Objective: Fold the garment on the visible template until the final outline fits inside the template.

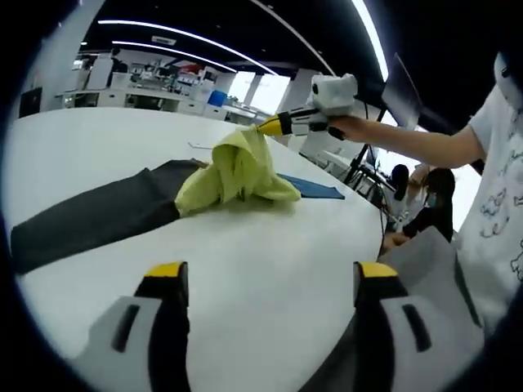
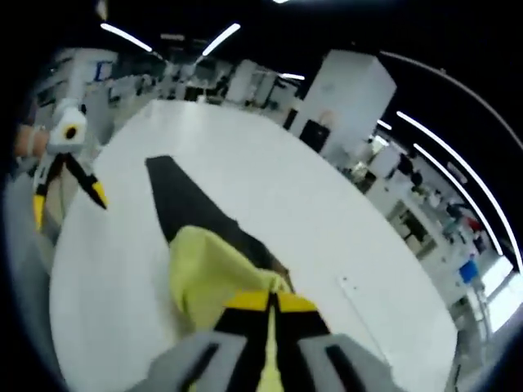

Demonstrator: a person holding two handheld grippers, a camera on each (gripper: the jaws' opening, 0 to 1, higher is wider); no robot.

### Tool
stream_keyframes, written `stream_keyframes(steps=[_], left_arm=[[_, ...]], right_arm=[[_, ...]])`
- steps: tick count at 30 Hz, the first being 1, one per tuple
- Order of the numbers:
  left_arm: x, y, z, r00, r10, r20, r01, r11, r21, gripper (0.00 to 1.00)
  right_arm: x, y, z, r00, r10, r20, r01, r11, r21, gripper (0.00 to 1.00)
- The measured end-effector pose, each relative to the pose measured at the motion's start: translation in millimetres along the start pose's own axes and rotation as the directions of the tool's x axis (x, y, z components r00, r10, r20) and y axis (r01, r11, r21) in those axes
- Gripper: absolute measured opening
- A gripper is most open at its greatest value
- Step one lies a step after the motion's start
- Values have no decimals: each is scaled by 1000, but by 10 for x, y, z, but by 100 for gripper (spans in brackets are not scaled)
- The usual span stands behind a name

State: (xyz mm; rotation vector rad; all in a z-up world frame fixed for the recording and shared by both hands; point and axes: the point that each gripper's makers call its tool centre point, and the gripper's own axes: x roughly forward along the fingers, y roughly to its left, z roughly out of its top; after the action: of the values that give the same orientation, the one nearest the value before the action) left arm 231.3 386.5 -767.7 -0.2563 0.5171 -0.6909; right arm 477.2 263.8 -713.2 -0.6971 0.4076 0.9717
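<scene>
A yellow-green garment [image 1: 237, 170] is bunched up on the white table [image 1: 98, 139], partly over a dark grey template [image 1: 98, 214]. My right gripper [image 1: 268, 125] comes in from the right, shut on the garment's top and lifting it into a peak. In the right gripper view the jaws [image 2: 272, 304] stand closed on the yellow-green cloth [image 2: 208, 273], with the dark template [image 2: 184, 204] stretching away beyond it. My left gripper [image 1: 270, 273] hangs open over the near table, clear of the garment; it appears again at the left of the right gripper view [image 2: 69, 196].
A blue flat piece [image 1: 315, 189] lies behind the garment near the table's right edge. A person in a white shirt [image 1: 498, 180] stands at the right, with another person seated beyond. Desks and shelving fill the room behind.
</scene>
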Motion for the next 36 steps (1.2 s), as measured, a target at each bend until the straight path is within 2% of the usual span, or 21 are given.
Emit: stream_keyframes(steps=[5,13,19,25,30,32,36], left_arm=[[0,36,4,1000,7,4,-7,1000,-8,79],[30,62,-13,1000,13,-8,-14,1000,-8,79],[47,61,-37,1000,8,-9,-8,1000,-18,77],[72,64,-66,1000,7,-13,-7,1000,-27,77],[93,55,-75,1000,3,-14,-3,1000,-31,77],[104,51,-85,1000,0,-17,-1,1000,-31,77],[126,22,-80,1000,-8,-16,8,1000,-28,76]], right_arm=[[212,-134,-72,999,-16,-41,17,1000,7,0],[410,-233,-270,992,-39,-116,43,999,29,0],[572,-307,-483,982,-55,-181,69,995,67,0],[605,-231,-586,975,-48,-217,64,996,65,0],[527,-263,-564,978,-52,-202,67,996,66,0],[499,-300,-562,979,-60,-194,75,995,71,6],[380,-273,-542,985,-59,-162,73,994,85,11]])
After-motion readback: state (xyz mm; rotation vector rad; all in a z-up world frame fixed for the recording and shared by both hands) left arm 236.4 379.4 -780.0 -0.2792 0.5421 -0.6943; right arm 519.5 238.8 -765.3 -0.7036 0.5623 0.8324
